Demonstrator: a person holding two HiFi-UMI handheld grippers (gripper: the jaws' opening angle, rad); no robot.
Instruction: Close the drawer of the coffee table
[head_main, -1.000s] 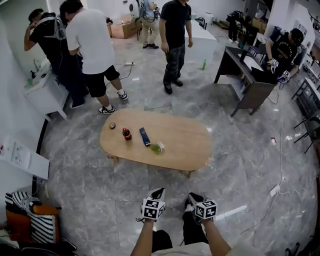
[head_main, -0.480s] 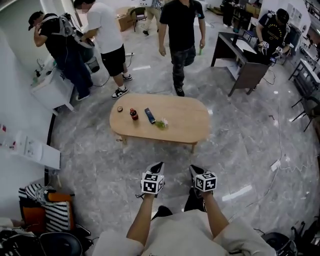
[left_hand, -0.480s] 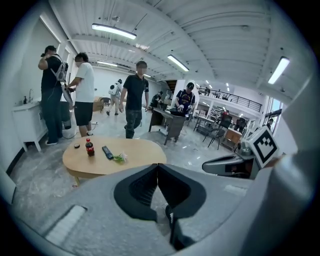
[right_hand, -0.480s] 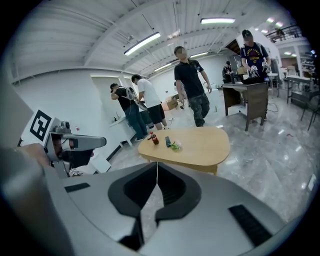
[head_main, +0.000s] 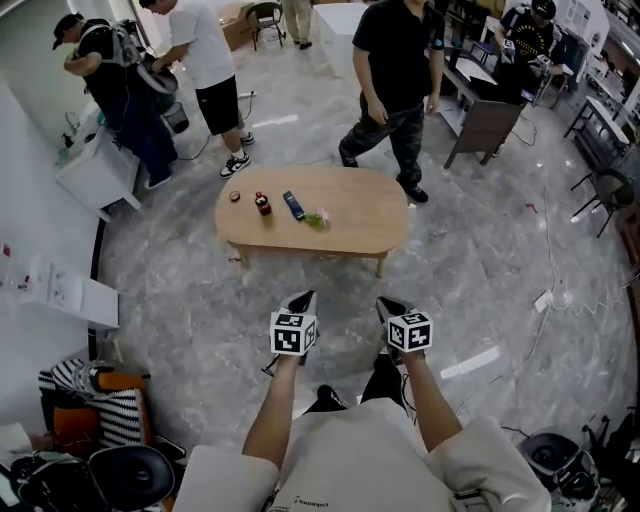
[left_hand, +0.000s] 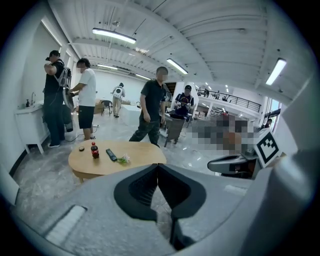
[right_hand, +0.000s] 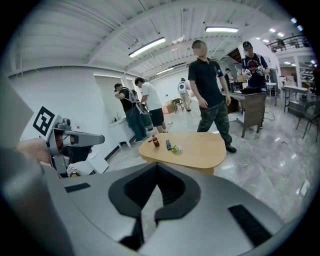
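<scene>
A: Jaws, quick status?
B: L gripper (head_main: 305, 298): jaws pressed together, tips meeting, nothing btwn them. R gripper (head_main: 384, 303): same, jaws together, empty.

A: Where's the desk vs. the jaws?
B: Oval wood desk (head_main: 350, 222) is straight ahead of both, well apart, w/ grey marble floor (head_main: 180, 300) btwn. Grippers are side by side, near each other, tips aimed at the desk's near long edge, approx. its middle. In the left gripper view the desk sits up & left of the jaw tips. In the right gripper view it's above & a bit right.

A: Drawer?
B: Can't make it out in any view. The near edge shows only the top's rim & a couple of legs, so can't tell if it's open or closed.

A: What's on top?
B: All toward the left end. Small dark round thing (head_main: 235, 197) is nearest that end. Next, a red-capped dark bottle (head_main: 263, 205), upright. Then a dark remote (head_main: 293, 205) lying flat. A green-white bit (head_main: 318, 219) is closest to the middle.

A: Ppl?
B: Person in black top (head_main: 395, 60) is just past the far edge, by the right end. Two more are off the far left end at a white unit (head_main: 95, 175): person w/ backpack (head_main: 110, 90) & person in white tee (head_main: 200, 50).
</scene>
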